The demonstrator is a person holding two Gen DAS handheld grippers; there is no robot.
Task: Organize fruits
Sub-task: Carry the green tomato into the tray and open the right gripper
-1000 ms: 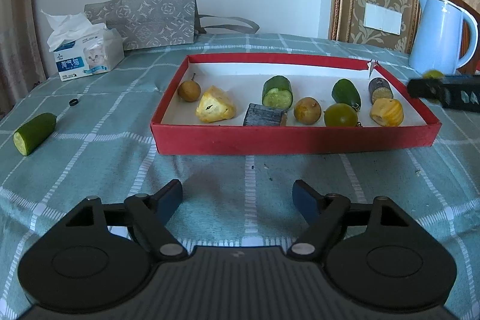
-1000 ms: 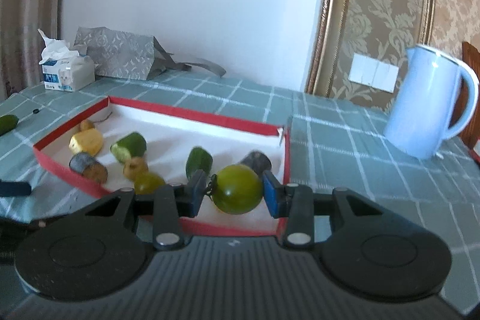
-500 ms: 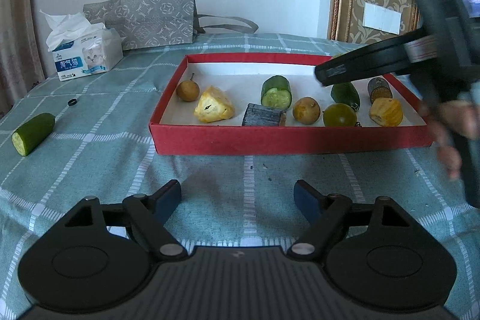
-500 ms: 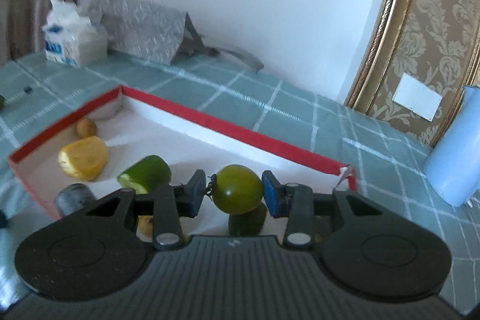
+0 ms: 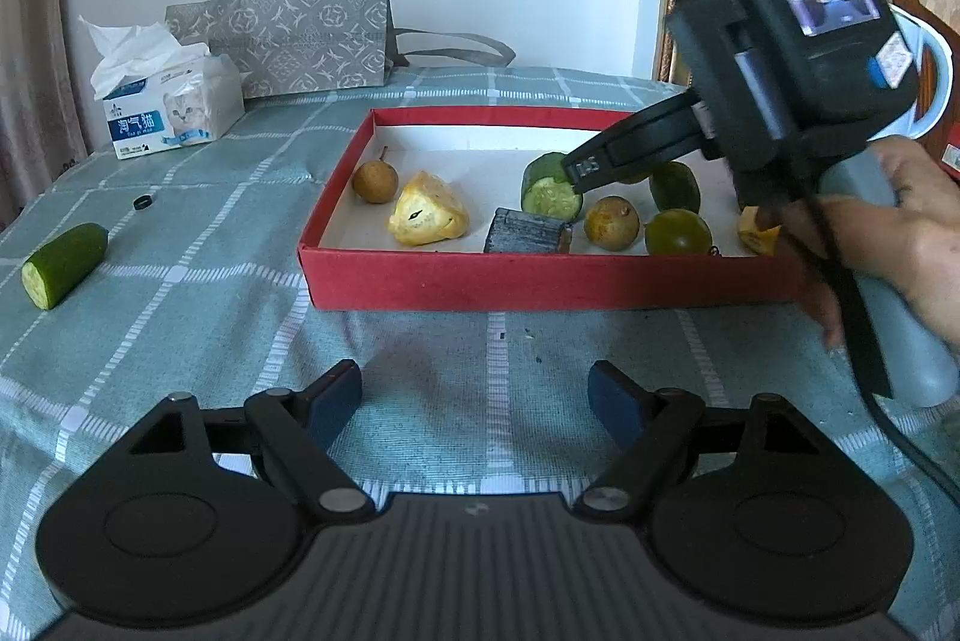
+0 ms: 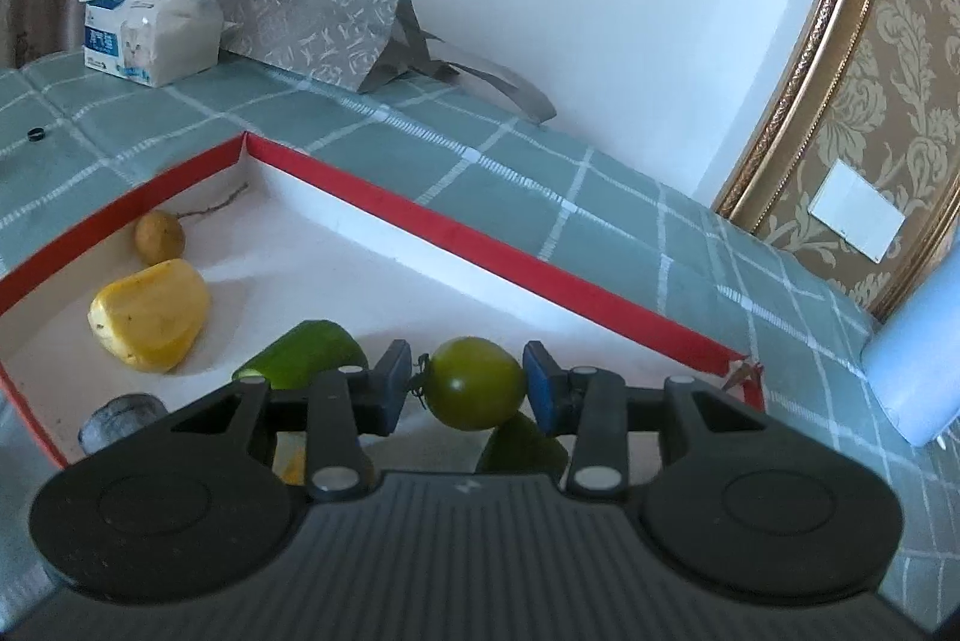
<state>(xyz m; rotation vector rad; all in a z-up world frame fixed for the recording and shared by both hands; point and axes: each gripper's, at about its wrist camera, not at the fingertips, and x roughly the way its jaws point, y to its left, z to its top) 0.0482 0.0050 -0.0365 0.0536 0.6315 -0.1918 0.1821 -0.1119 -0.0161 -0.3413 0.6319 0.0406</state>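
Note:
A red box (image 5: 540,275) with a white floor holds several fruit pieces: a brown longan (image 5: 375,180), a yellow chunk (image 5: 427,218), a cucumber piece (image 5: 549,188), a dark block (image 5: 528,233) and a green tomato (image 5: 678,233). My right gripper (image 6: 468,389) is shut on another green tomato (image 6: 477,382) and holds it above the box's floor (image 6: 336,275); its body shows in the left wrist view (image 5: 774,41). My left gripper (image 5: 474,401) is open and empty, low over the tablecloth in front of the box. A loose cucumber piece (image 5: 63,264) lies on the cloth at far left.
A tissue box (image 5: 171,107) and a grey patterned bag (image 5: 288,38) stand at the back by the wall. A small black ring (image 5: 143,203) lies on the cloth. A pale blue kettle (image 6: 918,365) stands right of the box.
My right gripper has carried the green tomato further left and lower over the box. My left gripper has stayed where it was.

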